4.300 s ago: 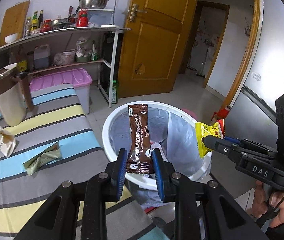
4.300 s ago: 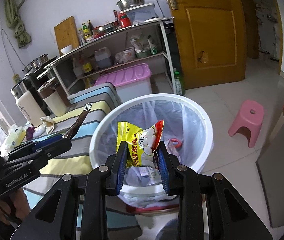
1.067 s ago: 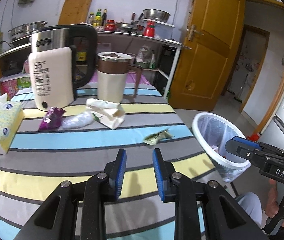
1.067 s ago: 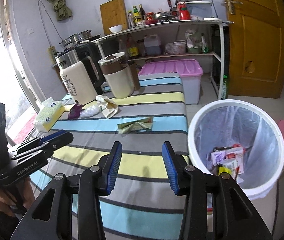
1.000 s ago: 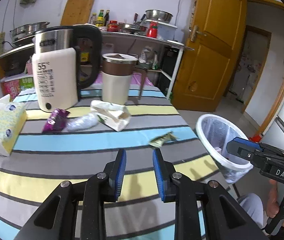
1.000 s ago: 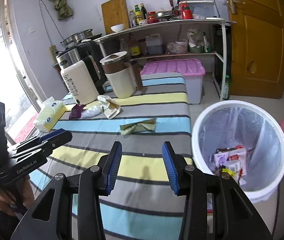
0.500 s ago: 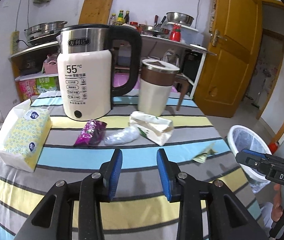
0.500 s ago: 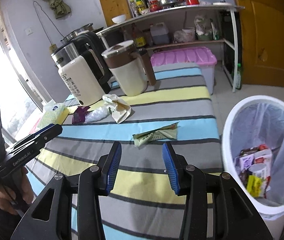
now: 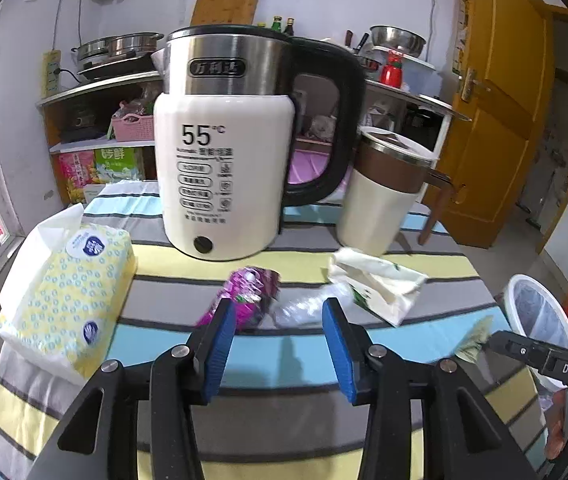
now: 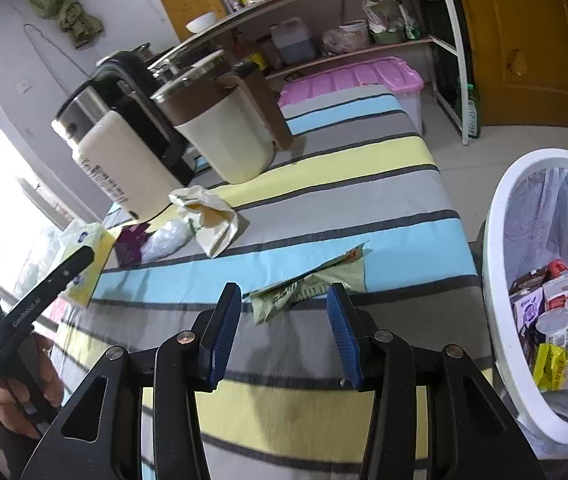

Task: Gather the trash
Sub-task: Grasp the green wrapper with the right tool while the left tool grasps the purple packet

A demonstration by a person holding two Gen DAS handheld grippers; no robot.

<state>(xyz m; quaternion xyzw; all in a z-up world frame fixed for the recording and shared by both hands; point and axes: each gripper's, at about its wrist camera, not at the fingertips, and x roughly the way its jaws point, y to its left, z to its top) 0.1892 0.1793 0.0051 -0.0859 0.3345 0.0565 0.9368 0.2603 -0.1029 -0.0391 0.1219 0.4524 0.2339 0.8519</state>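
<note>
Striped worktop (image 9: 155,308) with trash and kitchen things on it

On its cloth stand a white kettle (image 9: 223,184) and a cream mug (image 9: 380,204); a tissue pack (image 9: 67,300) lies left, with a purple wrapper (image 9: 249,296), clear plastic (image 9: 308,310), a crumpled white bag (image 9: 376,284) and a green wrapper (image 10: 312,284).

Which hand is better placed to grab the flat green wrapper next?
Right. The right tongs are open with the green wrapper lying just ahead of the tips. The left tongs, whose jaws have just been opening, face the purple wrapper by the kettle instead.
</note>
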